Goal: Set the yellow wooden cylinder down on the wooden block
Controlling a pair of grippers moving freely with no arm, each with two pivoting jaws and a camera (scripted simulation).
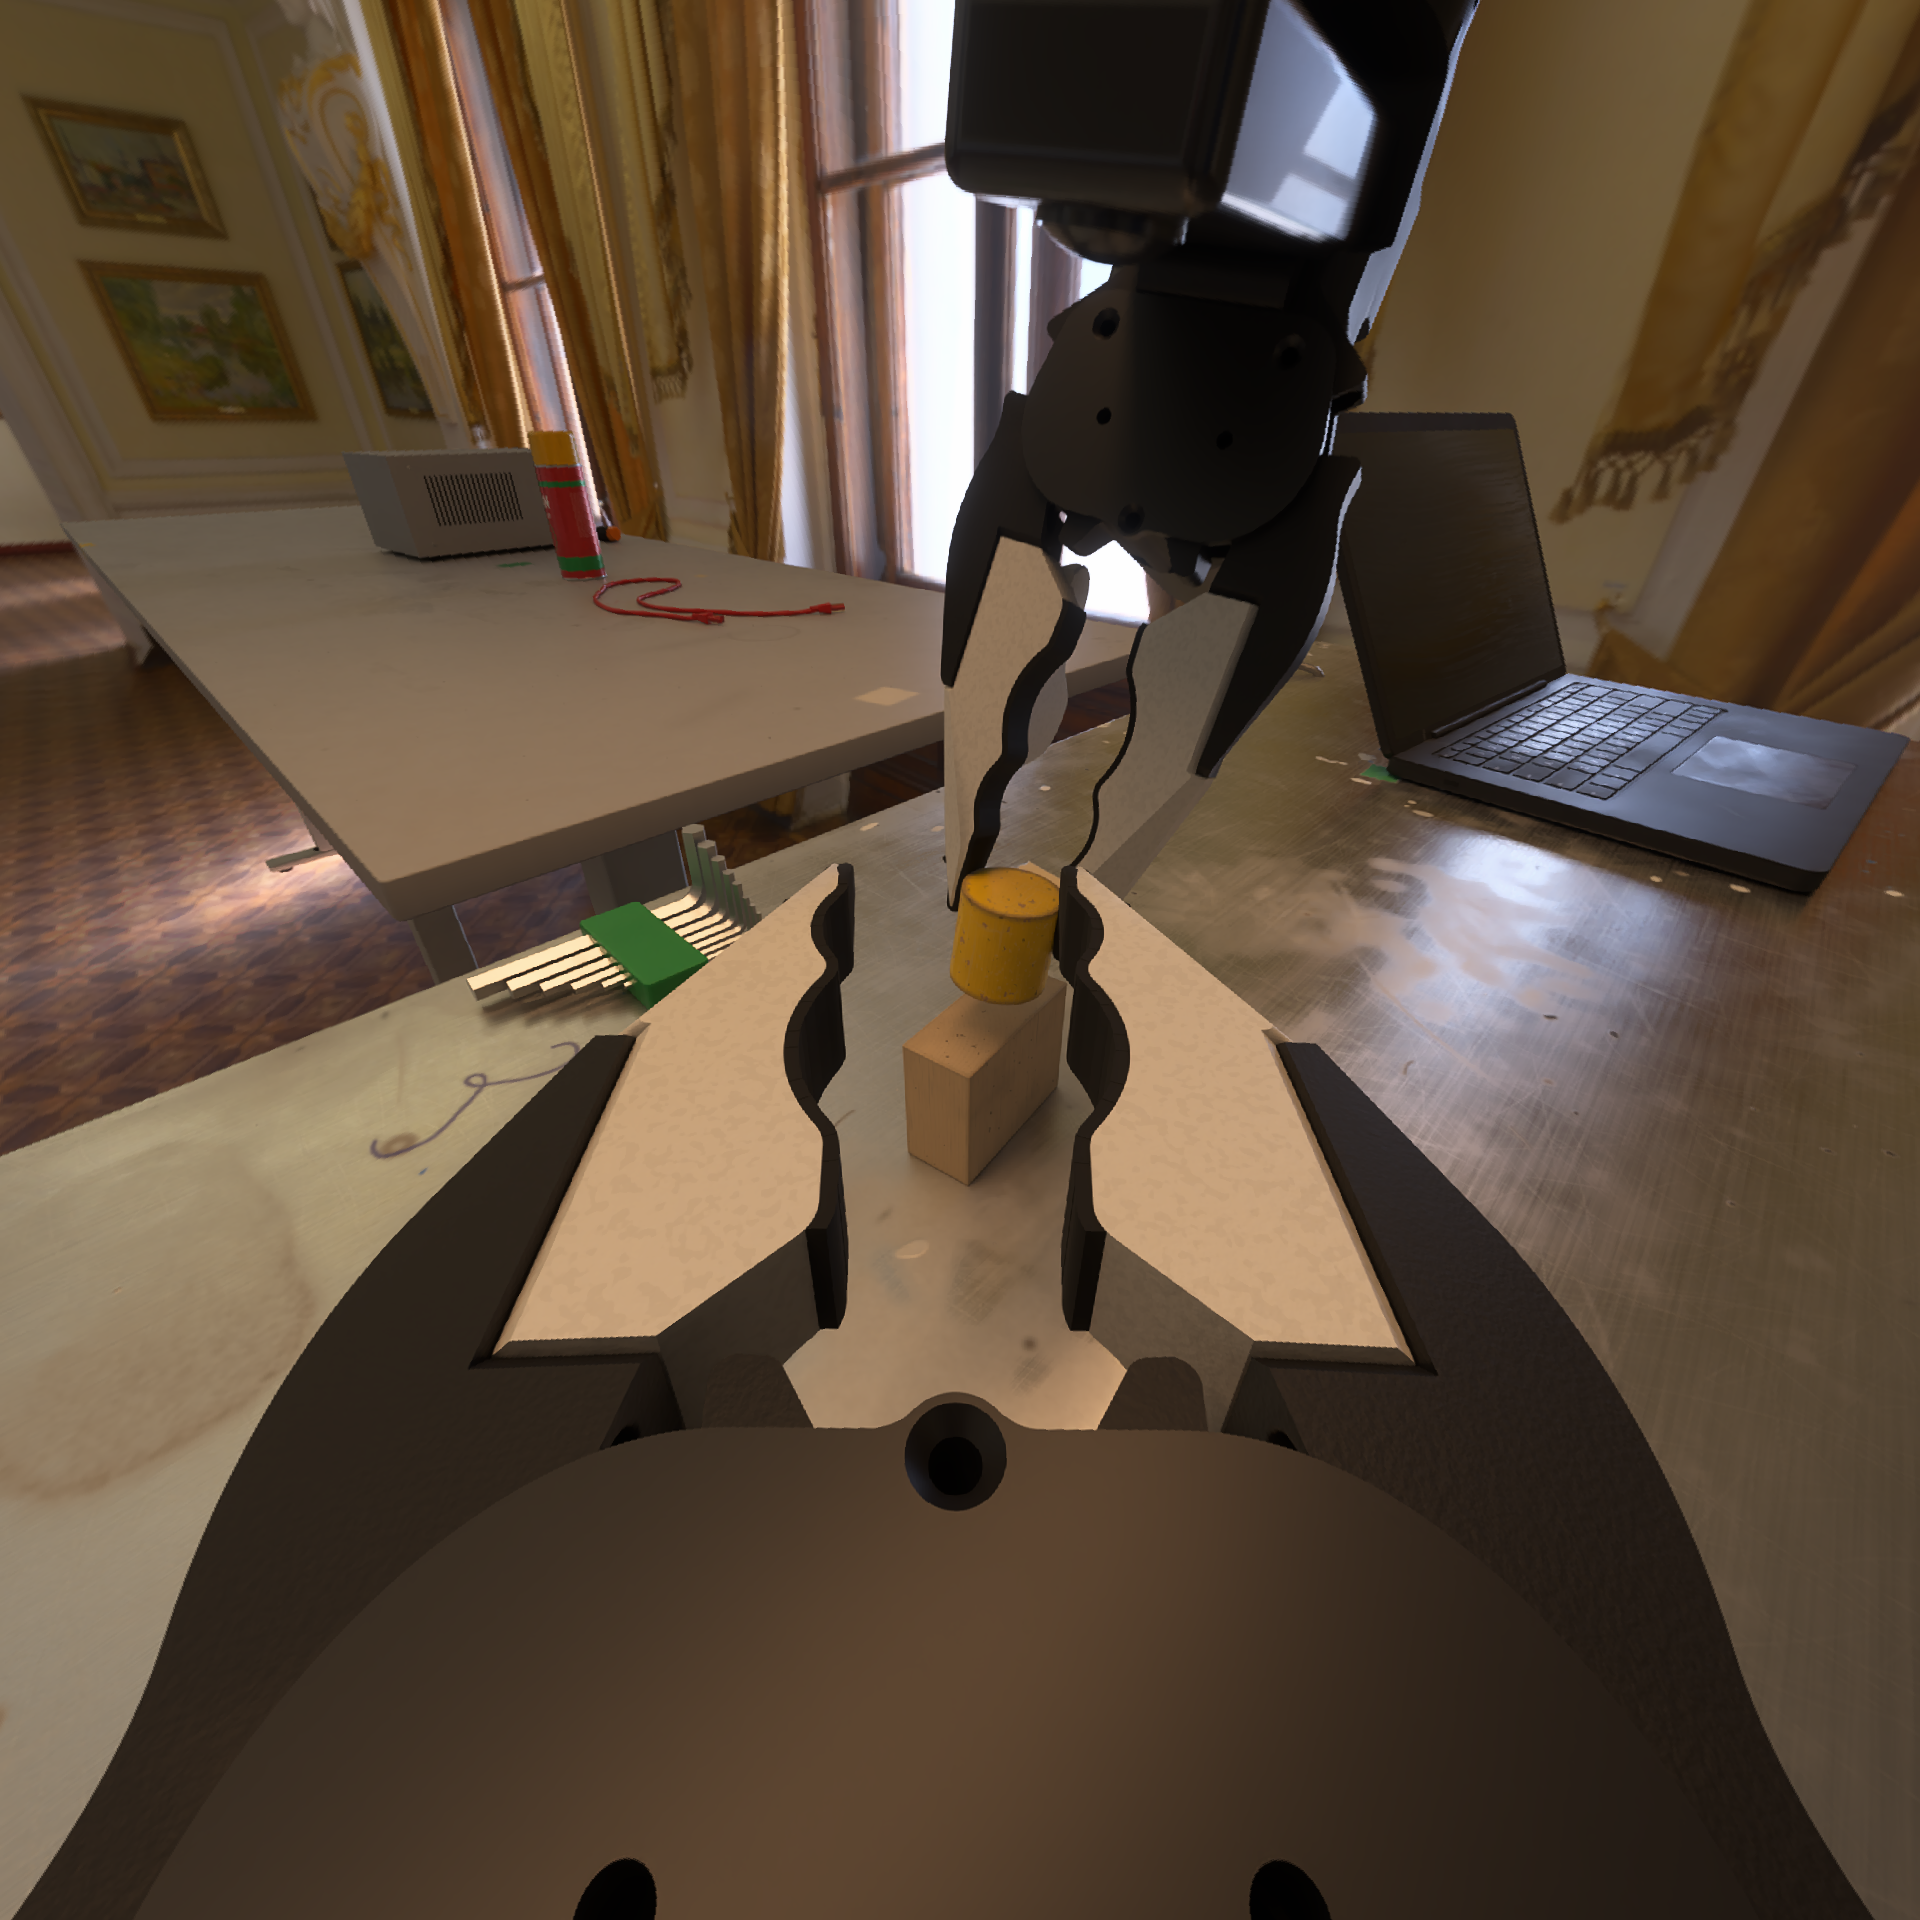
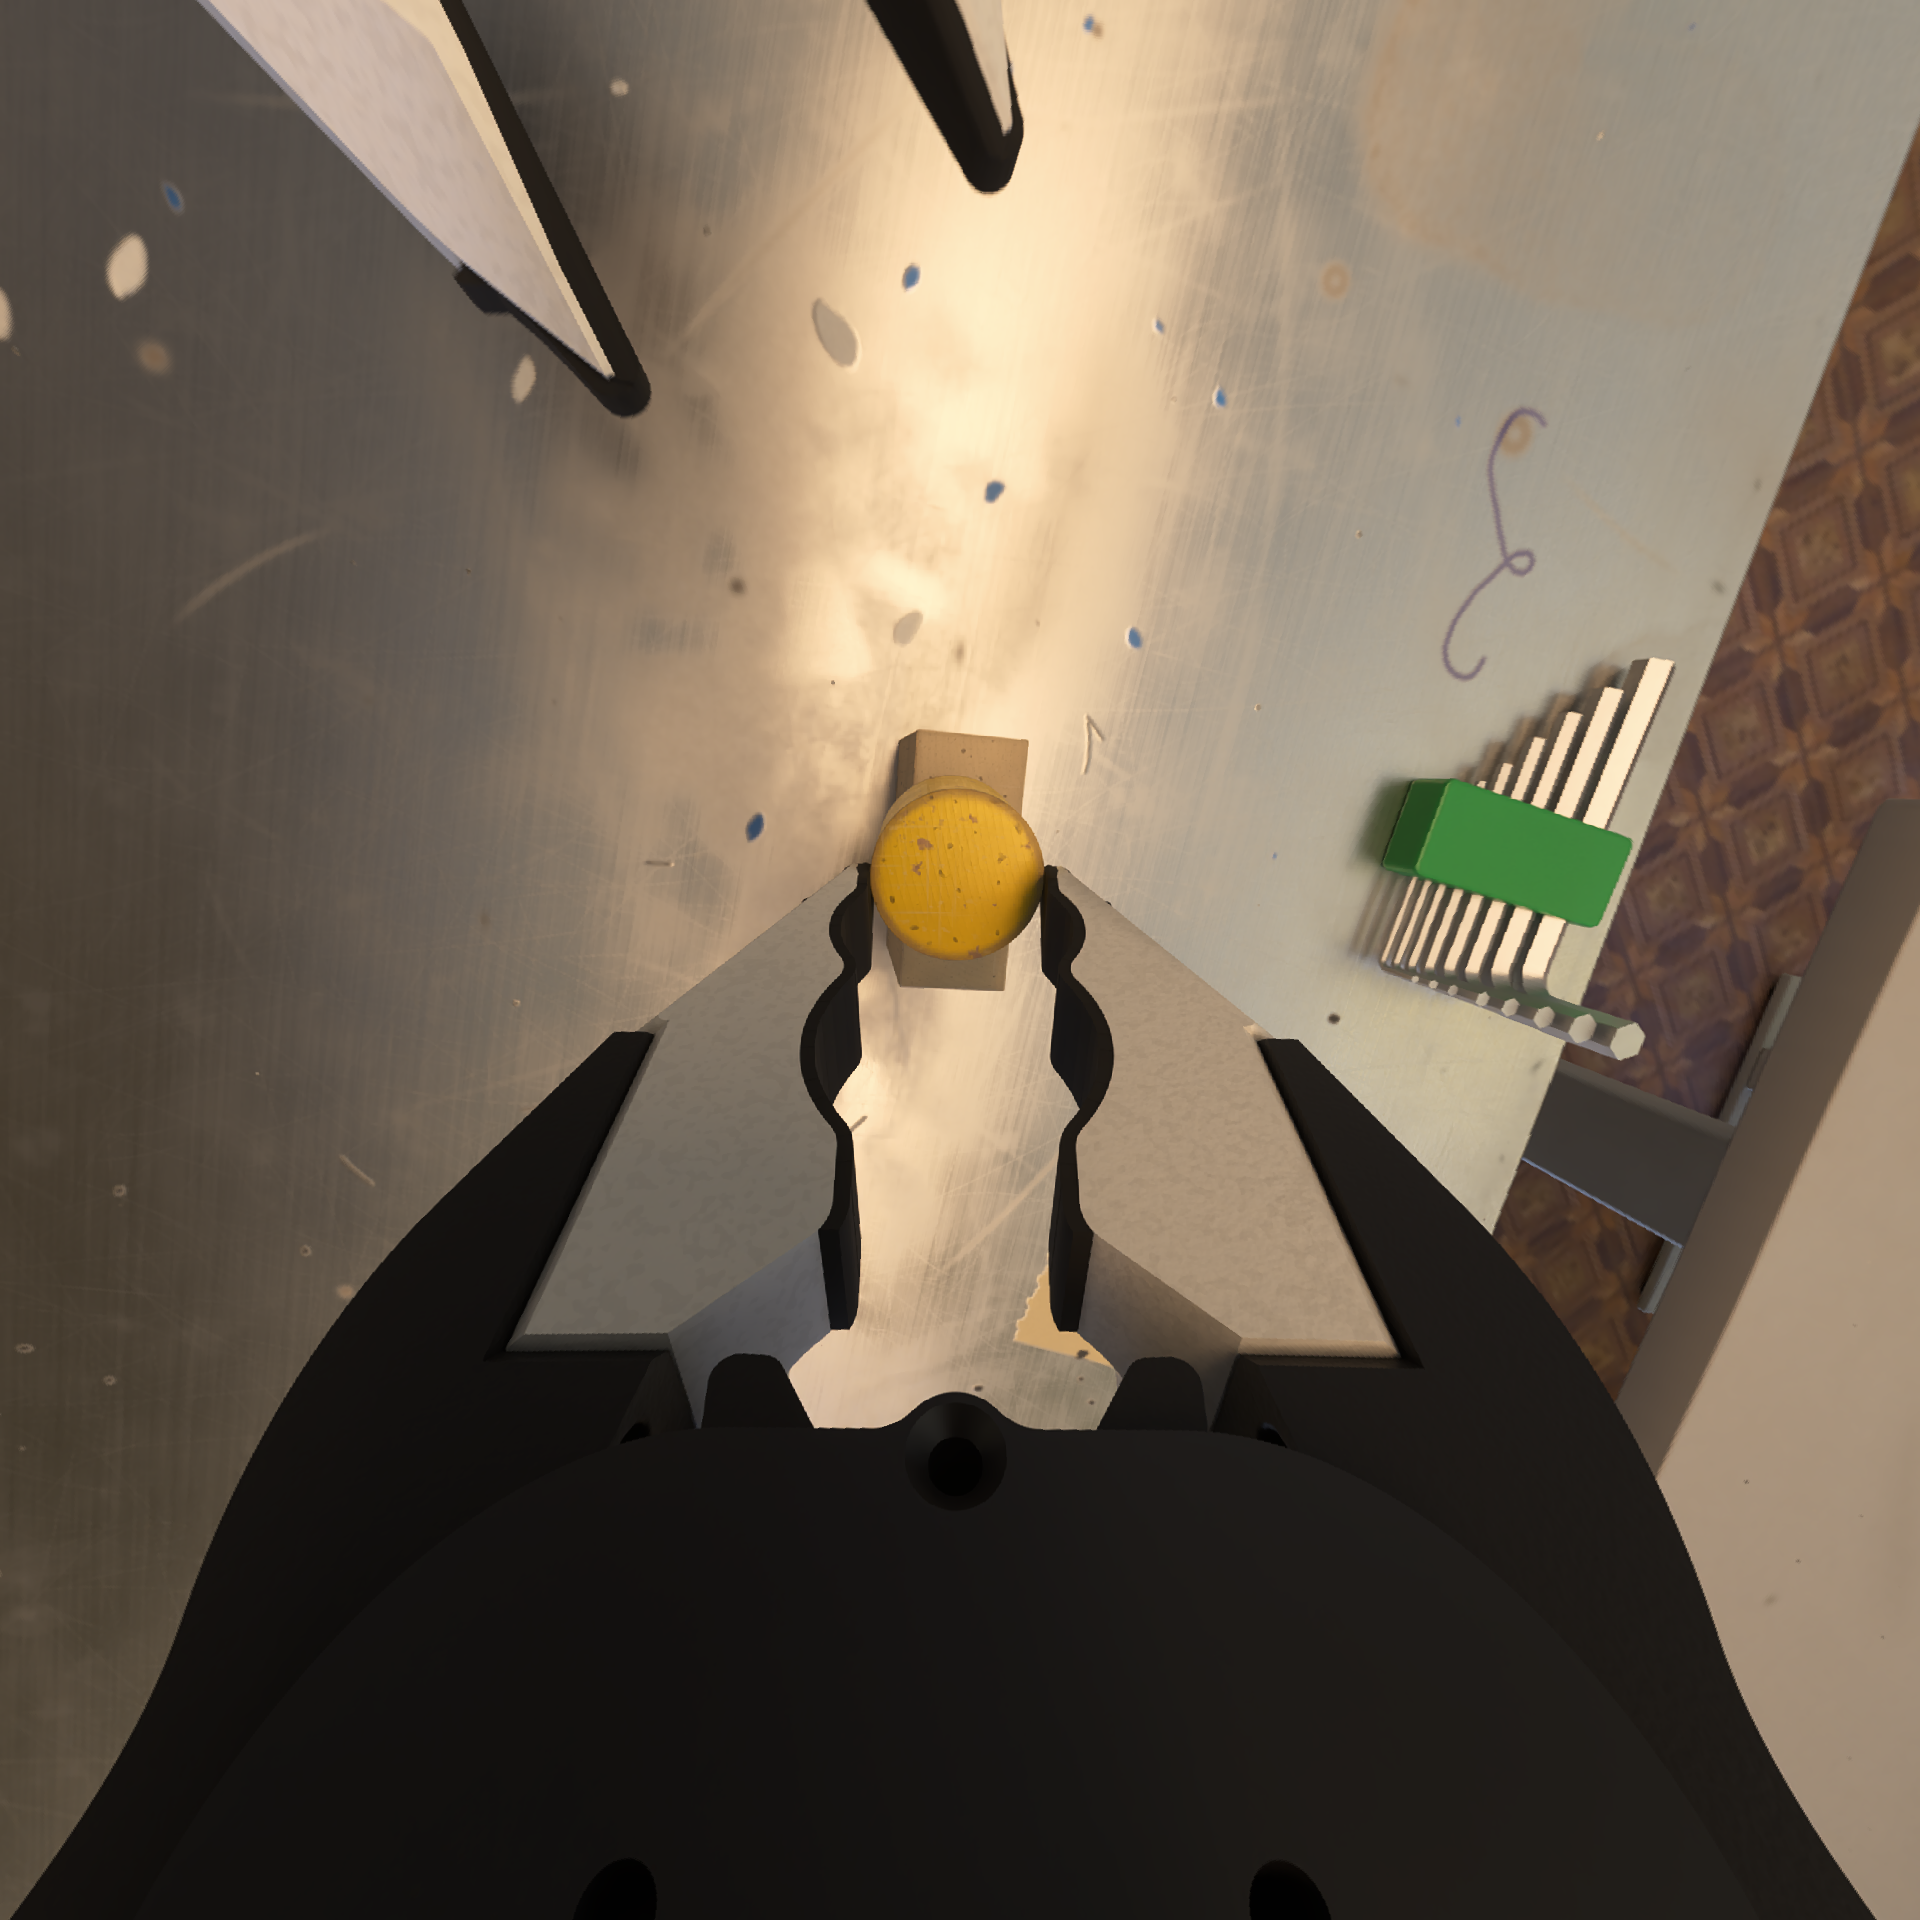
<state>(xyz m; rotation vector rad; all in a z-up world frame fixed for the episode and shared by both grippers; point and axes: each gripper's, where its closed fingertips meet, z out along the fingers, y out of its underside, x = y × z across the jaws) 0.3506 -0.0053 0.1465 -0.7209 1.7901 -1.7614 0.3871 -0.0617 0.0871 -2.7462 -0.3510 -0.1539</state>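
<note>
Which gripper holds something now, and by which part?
The right gripper holds the yellow cylinder by its curved side, near the top. The left gripper holds nothing.

The left gripper is showing a broad matte body, dark brown-black, rounded at the shoulders. A round recessed bolt hole is sitting at the root of the claw, and two further dark holes are showing behind it at the body's rear edge. Each finger is carrying a pale speckled triangular plate set into a dark frame; the inner edges are running wavy, lined in black. The right gripper is presenting the same build (appearing blacker in shade). Seen from outside, its housing is showing several small screw holes and a glossy black box above.
</note>
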